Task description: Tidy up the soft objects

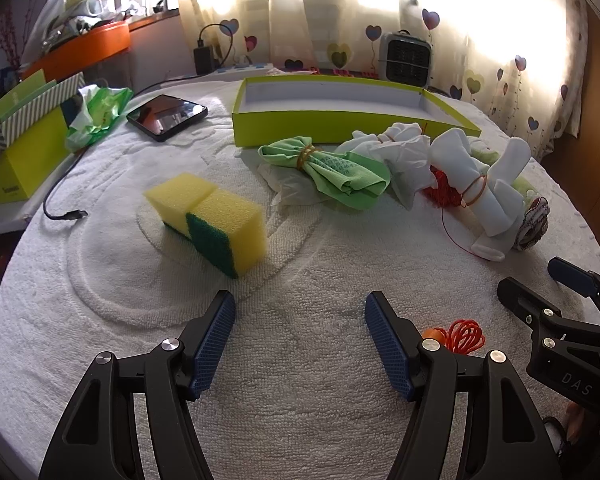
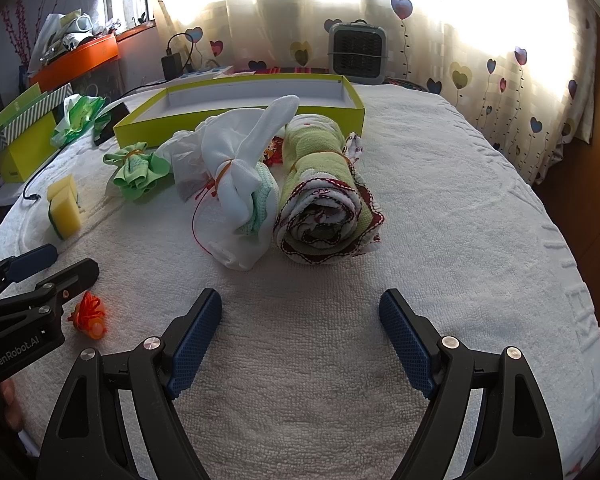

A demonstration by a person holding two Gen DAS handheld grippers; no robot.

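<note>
Cloth bundles lie in a loose row on the white towel (image 1: 300, 360) just in front of a shallow lime-green box (image 1: 340, 122), as the left wrist view shows: a green cloth (image 1: 332, 168) cinched with a rubber band, a crumpled white cloth (image 1: 400, 152) beside it, and a white bundle (image 1: 484, 192) tied with another band, with red thread trailing from under it. A yellow sponge (image 1: 216, 220) with a green scrubbing face sits apart to the left, a phone (image 1: 166, 116) and a loose cable (image 1: 60, 200) farther back. The left gripper (image 1: 300, 340) hovers over bare towel, jaws spread wide and holding nothing; a small orange thread ball (image 1: 460, 336) lies just beside its right finger. From the right wrist view, a rolled towel (image 2: 328, 200) with dark red edging lies touching the white bundle (image 2: 240, 184), its spiral end facing the camera. The right gripper (image 2: 300, 336) is likewise wide open and empty, nothing between it and the roll; the other gripper's tips sit at the left edge, near the thread ball (image 2: 88, 316).
</note>
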